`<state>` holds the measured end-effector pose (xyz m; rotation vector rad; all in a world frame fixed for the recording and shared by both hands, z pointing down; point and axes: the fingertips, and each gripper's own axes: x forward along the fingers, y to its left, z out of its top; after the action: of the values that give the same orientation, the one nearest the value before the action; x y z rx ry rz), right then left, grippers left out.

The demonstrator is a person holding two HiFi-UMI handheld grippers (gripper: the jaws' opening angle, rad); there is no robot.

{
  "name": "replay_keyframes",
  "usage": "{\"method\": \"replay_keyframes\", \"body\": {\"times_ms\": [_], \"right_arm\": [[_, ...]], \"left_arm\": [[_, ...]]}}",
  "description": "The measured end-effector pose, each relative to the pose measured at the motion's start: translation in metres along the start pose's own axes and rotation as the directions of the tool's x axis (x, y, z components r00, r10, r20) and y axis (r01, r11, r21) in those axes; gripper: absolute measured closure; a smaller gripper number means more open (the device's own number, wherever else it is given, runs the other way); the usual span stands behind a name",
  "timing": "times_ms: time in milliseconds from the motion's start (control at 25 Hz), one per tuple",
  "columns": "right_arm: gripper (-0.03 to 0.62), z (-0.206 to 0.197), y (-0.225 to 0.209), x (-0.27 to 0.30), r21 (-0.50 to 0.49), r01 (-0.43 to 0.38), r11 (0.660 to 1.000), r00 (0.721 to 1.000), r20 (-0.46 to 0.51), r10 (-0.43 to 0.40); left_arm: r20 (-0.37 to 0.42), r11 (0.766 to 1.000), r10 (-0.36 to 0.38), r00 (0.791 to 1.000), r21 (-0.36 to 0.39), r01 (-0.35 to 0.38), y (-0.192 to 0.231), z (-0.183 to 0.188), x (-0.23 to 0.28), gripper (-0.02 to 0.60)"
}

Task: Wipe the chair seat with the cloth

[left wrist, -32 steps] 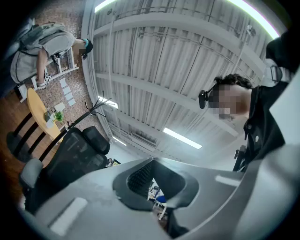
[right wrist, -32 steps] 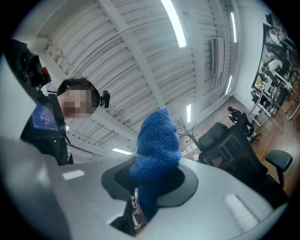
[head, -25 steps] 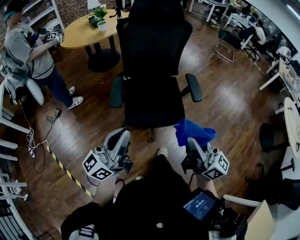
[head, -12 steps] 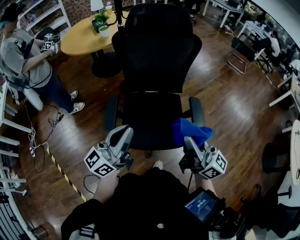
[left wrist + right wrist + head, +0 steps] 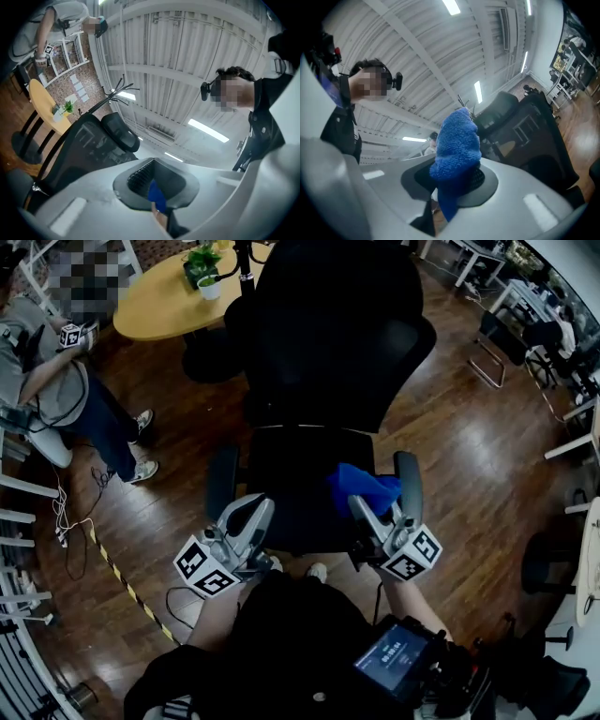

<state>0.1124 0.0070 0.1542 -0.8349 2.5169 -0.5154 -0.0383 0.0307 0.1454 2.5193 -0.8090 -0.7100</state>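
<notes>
A black office chair faces me in the head view, its seat (image 5: pixel 291 488) just beyond both grippers. My right gripper (image 5: pixel 363 509) is shut on a bunched blue cloth (image 5: pixel 361 486), which hangs over the seat's right side next to the right armrest (image 5: pixel 407 486). In the right gripper view the cloth (image 5: pixel 457 145) bulges up from between the jaws and hides their tips. My left gripper (image 5: pixel 251 517) hovers at the seat's front left corner, jaws together and nothing held. The left gripper view points upward at the chair's backrest (image 5: pixel 82 145) and the ceiling.
A round yellow table (image 5: pixel 159 306) with a potted plant (image 5: pixel 202 259) stands behind the chair at the left. A person (image 5: pixel 47 381) stands at the far left. Cables (image 5: pixel 66 517) and striped floor tape (image 5: pixel 131 592) lie on the wooden floor. Other chairs (image 5: pixel 497 343) and desks are at the right.
The chair has come nearer and both grippers have moved forward. The cloth has gone from in front of the seat to over its right side.
</notes>
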Motion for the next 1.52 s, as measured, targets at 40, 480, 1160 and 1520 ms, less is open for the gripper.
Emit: {"method": "replay_keyframes", "body": {"times_ms": [40,480,1160,1520], "right_arm": [[0.513,-0.020,-0.020,0.015,-0.006,0.024,1.000,0.999,-0.037,-0.025],[0.513,-0.344,-0.268,0.178,-0.168,0.170,0.971,0.827,-0.512,-0.233],[0.513,-0.428,-0.379,0.162,-0.381,0.301,0.874,0.626,-0.612,-0.483],[0.513,-0.298,-0.501,-0.022,-0.546,0.586,0.599,0.381,-0.467,-0.798]], "left_arm": [[-0.009,1.000,0.015,1.000,-0.006,-0.015,0.013,-0.006,-0.001,0.591],[-0.072,0.989,0.132,0.989,-0.055,-0.136,0.154,-0.115,-0.025,0.591],[-0.080,0.984,0.169,0.982,-0.044,-0.173,0.198,-0.137,-0.046,0.591],[-0.103,0.981,0.186,0.977,-0.037,-0.191,0.204,-0.142,-0.045,0.591]]}}
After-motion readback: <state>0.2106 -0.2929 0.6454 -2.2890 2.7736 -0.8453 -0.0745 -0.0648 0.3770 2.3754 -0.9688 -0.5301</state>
